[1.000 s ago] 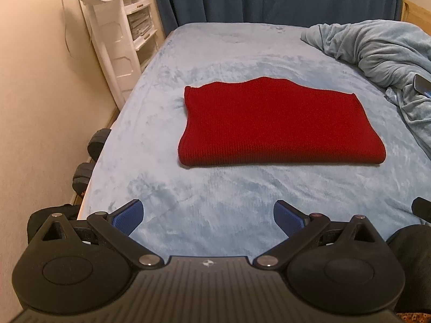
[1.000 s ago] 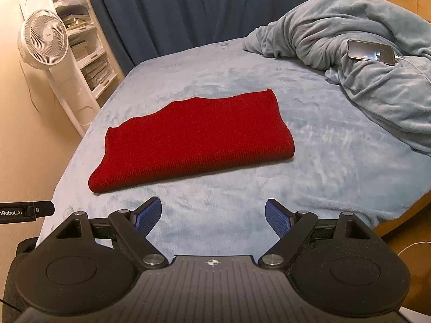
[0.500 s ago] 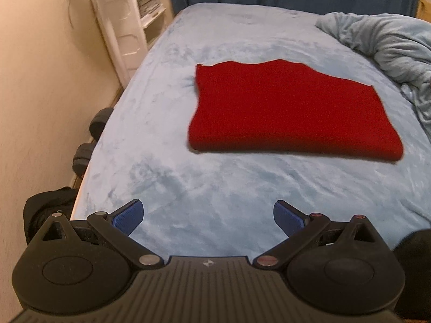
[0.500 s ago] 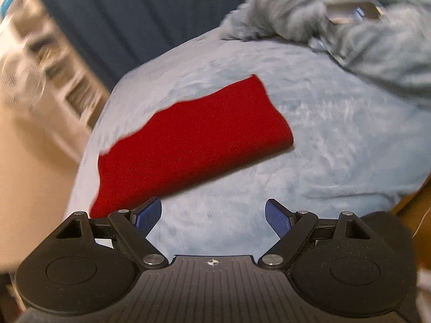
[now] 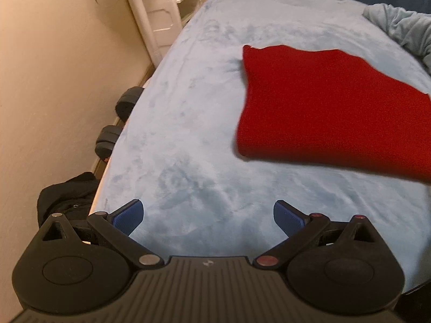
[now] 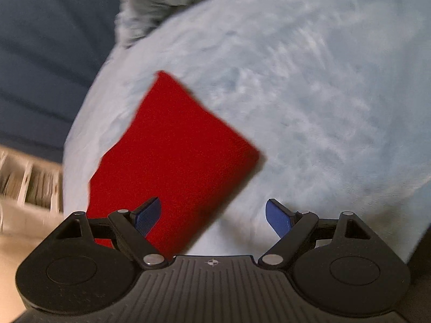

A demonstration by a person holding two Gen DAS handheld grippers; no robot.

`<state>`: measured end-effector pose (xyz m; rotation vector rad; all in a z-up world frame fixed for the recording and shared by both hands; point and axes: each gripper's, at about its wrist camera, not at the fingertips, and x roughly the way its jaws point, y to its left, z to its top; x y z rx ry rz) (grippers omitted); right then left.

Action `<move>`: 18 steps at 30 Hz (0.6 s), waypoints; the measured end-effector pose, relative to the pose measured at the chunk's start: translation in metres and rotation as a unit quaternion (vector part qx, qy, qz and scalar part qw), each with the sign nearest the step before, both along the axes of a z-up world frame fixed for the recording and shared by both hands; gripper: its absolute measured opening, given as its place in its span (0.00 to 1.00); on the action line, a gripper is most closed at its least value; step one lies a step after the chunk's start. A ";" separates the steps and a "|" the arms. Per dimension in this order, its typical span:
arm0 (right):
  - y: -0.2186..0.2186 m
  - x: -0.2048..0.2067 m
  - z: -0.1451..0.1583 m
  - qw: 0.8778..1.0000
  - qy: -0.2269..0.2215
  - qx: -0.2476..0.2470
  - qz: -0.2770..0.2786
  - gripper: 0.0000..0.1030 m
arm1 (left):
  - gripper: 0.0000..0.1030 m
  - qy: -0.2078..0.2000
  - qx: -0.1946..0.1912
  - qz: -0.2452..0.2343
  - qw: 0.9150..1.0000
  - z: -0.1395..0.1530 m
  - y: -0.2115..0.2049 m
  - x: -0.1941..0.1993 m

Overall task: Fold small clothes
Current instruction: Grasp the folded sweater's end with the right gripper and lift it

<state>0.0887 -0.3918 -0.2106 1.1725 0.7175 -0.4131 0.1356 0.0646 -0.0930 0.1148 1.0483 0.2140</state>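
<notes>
A bed [image 5: 194, 140] under a pale blue plush cover fills both views, and everything else sits around it. On the cover lies the red knit garment [image 5: 331, 113], folded flat into a rough rectangle — toward the bed's middle, well clear of its edges. A rumpled blue blanket [image 5: 401, 27] is heaped at the bed's far right. Off the bed's left edge run a beige floor, a white shelf unit [image 5: 161, 13], two dark round objects [image 5: 126, 105] and a black bundle [image 5: 67, 196]; dark blue curtains [image 6: 48, 53] hang behind the bed.

The left gripper [image 5: 207, 215] hovers over bare cover near the bed's front edge, jaws wide apart, nothing between them. The right gripper [image 6: 212, 215] — its view blurred — is likewise spread wide and empty, over the garment's near end.
</notes>
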 end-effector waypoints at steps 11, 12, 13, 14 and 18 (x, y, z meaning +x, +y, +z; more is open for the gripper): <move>-0.007 0.038 -0.008 0.998 -0.060 -0.023 0.020 0.17 | 1.00 0.021 0.008 0.023 0.999 -0.016 0.012 0.027; -0.006 0.039 -0.003 0.997 -0.064 -0.029 0.024 0.17 | 1.00 0.020 0.010 0.025 0.999 -0.017 0.012 0.029; -0.009 0.041 0.000 0.997 -0.063 -0.032 0.026 0.17 | 1.00 0.019 0.011 0.028 0.999 -0.018 0.013 0.032; -0.008 0.042 0.001 0.997 -0.061 -0.035 0.029 0.17 | 1.00 0.019 0.012 0.031 0.999 -0.020 0.014 0.035; -0.012 0.047 -0.007 0.998 -0.028 -0.042 0.034 0.17 | 1.00 0.017 0.004 0.046 0.999 -0.024 0.022 0.047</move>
